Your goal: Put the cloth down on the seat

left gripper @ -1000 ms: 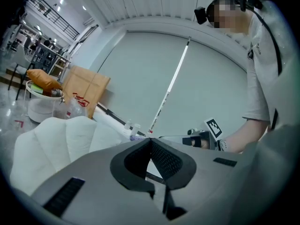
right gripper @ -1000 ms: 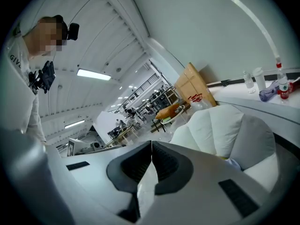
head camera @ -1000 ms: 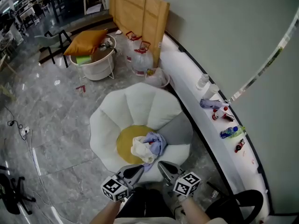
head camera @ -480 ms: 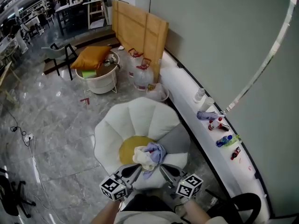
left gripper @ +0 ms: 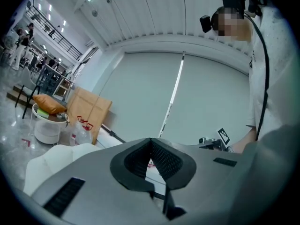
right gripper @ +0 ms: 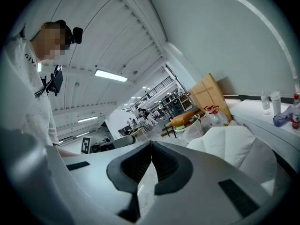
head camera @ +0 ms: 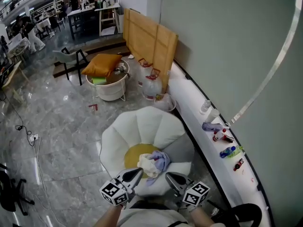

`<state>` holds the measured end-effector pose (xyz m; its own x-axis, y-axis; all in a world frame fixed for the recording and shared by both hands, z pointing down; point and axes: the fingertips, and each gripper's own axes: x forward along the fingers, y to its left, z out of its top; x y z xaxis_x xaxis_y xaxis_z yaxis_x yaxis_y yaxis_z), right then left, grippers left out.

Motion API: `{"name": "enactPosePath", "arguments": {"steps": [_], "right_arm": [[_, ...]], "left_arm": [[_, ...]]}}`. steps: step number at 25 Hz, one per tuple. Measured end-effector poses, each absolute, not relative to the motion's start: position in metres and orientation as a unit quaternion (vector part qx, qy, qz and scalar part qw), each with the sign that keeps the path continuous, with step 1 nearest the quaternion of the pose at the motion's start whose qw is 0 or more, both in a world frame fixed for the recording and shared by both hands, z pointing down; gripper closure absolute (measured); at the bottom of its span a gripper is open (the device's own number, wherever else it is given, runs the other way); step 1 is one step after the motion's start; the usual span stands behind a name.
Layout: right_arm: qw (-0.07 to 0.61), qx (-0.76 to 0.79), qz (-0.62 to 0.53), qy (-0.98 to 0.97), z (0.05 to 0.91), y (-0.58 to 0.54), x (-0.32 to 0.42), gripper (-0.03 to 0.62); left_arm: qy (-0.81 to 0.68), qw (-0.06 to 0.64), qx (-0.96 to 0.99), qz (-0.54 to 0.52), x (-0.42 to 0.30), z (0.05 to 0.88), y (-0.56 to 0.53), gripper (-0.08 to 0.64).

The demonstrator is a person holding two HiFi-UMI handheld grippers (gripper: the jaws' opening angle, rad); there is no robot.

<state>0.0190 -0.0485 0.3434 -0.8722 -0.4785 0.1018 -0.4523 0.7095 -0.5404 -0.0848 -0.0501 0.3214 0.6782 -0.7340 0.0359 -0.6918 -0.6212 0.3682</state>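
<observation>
A crumpled pile of cloth (head camera: pixel 154 162), white and pale blue, lies on the yellow middle cushion (head camera: pixel 134 153) of a white petal-shaped seat (head camera: pixel 142 126). My left gripper (head camera: pixel 136 172) hovers at the seat's near edge, left of the pile, shut with nothing between its jaws. My right gripper (head camera: pixel 171 177) hovers to the pile's right, also shut and empty. In the left gripper view the left gripper (left gripper: pixel 151 140) has its pads pressed together, with the seat (left gripper: pixel 47 158) low at the left. In the right gripper view the right gripper (right gripper: pixel 151 144) is closed too, beside the seat (right gripper: pixel 234 142).
A white ledge (head camera: pixel 199 103) with several bottles (head camera: pixel 227 150) curves along the wall at the right. Behind the seat stand water jugs (head camera: pixel 152 86), a wooden panel (head camera: pixel 151 39) and a round white stand (head camera: pixel 110 86) with an orange cushion. A dark chair (head camera: pixel 241 214) is near right.
Both grippers have lifted up and back from the cloth pile, still shut. The cloth stays on the seat. The head view now takes in more of the room.
</observation>
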Motion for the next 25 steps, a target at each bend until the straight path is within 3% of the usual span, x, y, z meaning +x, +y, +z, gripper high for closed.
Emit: {"name": "enactPosePath", "arguments": {"steps": [13, 25], "right_arm": [[0.014, -0.205, -0.257, 0.944, 0.319, -0.037, 0.004, 0.575], [0.01, -0.214, -0.279, 0.936, 0.338, -0.027, 0.016, 0.575]], "left_arm": [[-0.428, 0.151, 0.888, -0.078, -0.098, 0.294, -0.044, 0.546], [-0.41, 0.17, 0.894, -0.064, -0.08, 0.306, -0.046, 0.548]]}}
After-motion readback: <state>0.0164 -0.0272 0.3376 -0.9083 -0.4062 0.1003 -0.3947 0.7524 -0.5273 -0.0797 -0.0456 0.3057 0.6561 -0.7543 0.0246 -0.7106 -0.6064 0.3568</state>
